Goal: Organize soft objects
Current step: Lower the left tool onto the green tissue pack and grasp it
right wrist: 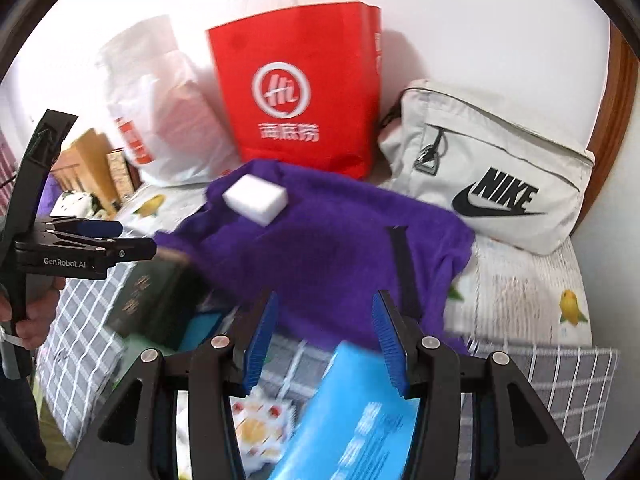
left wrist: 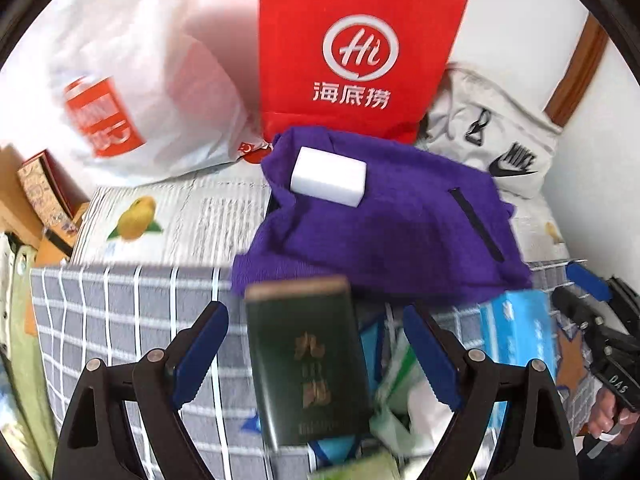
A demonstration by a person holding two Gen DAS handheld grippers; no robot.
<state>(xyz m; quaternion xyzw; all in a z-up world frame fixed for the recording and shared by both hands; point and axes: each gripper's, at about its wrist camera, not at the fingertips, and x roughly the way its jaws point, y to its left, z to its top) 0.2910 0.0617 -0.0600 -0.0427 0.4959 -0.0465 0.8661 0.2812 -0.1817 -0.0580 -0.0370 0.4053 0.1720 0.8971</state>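
Both pairs of jaws stand spread with nothing pinched between them. Between the blue pads of the left gripper (left wrist: pixel 316 350) lies a blurred dark green rectangular box with gold characters (left wrist: pixel 308 360), untouched by either pad as far as the left view shows. Just beyond that box, ahead of the jaws, the crumpled purple fleece cloth (left wrist: pixel 384 224) spreads over the bed, its near edge running behind the box's top. A white rectangular foam block (left wrist: pixel 329 181) rests on the cloth's far left part.

The right gripper (right wrist: pixel 324 340) hovers with its spread jaws directly in front of the purple cloth (right wrist: pixel 320 248), the near hem falling in the gap between the pads; whether they touch it cannot be told. Below the right pad a light blue printed packet (right wrist: pixel 360 420) lies tilted on the grey checked bedsheet (right wrist: pixel 560 380).

Farther out, a red paper shopping bag with a white logo (right wrist: pixel 296 96) stands upright against the wall behind the cloth, a white plastic bag (right wrist: pixel 160 120) slumps to its left, and a pale grey Nike pouch (right wrist: pixel 492 172) lies to its right, beside the cloth.
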